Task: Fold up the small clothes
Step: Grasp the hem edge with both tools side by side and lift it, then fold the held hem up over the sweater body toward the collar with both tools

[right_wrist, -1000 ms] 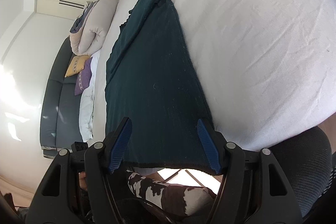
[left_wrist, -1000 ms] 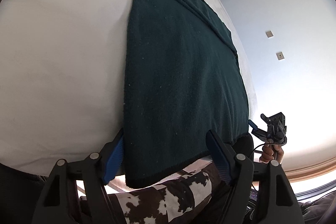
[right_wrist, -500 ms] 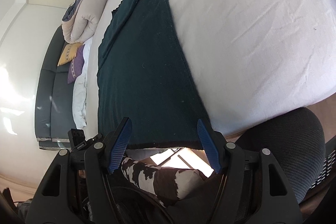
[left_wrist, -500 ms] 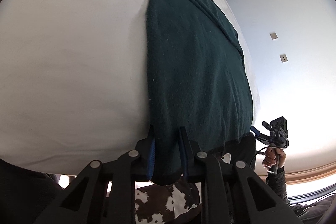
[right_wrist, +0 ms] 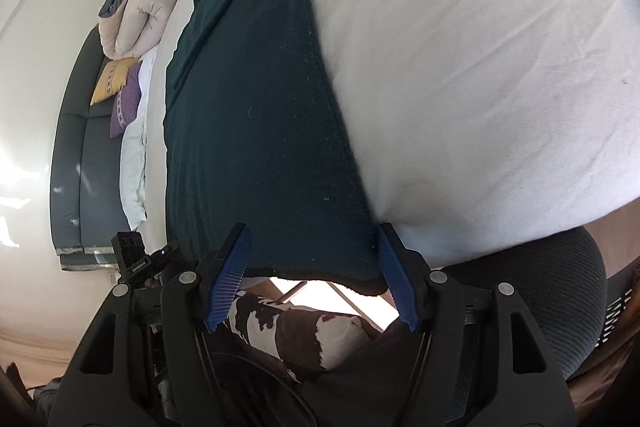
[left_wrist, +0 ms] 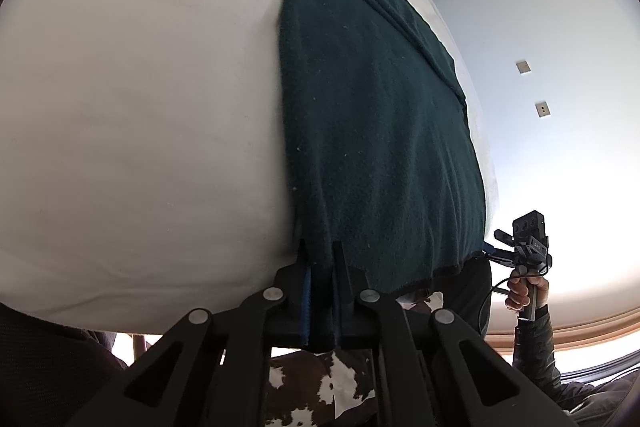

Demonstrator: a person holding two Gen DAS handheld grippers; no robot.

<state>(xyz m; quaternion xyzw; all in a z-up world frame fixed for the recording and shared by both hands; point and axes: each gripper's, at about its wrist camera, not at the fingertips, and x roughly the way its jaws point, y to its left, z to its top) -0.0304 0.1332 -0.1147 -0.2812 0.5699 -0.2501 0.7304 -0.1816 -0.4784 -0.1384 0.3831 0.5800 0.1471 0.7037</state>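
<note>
A dark green garment [left_wrist: 372,131] lies flat on the white bed [left_wrist: 140,127], its near hem hanging just over the bed's front edge. My left gripper [left_wrist: 322,267] is shut on the garment's near left hem corner. My right gripper [right_wrist: 312,267] is open, its blue fingers [right_wrist: 230,273] straddling the garment's [right_wrist: 260,115] near right hem corner without pinching it. The right gripper also shows in the left wrist view [left_wrist: 520,251], at the garment's right corner.
A dark sofa [right_wrist: 76,155] with yellow and purple cushions [right_wrist: 120,95] and a rolled beige duvet [right_wrist: 136,11] stands at the left of the right wrist view. A black mesh chair [right_wrist: 560,287] is at the right. A cow-print cloth [right_wrist: 300,331] lies below the hem.
My left gripper shut on the garment's left hem corner. My right gripper moved forward, so the right hem corner now sits between its open fingers.
</note>
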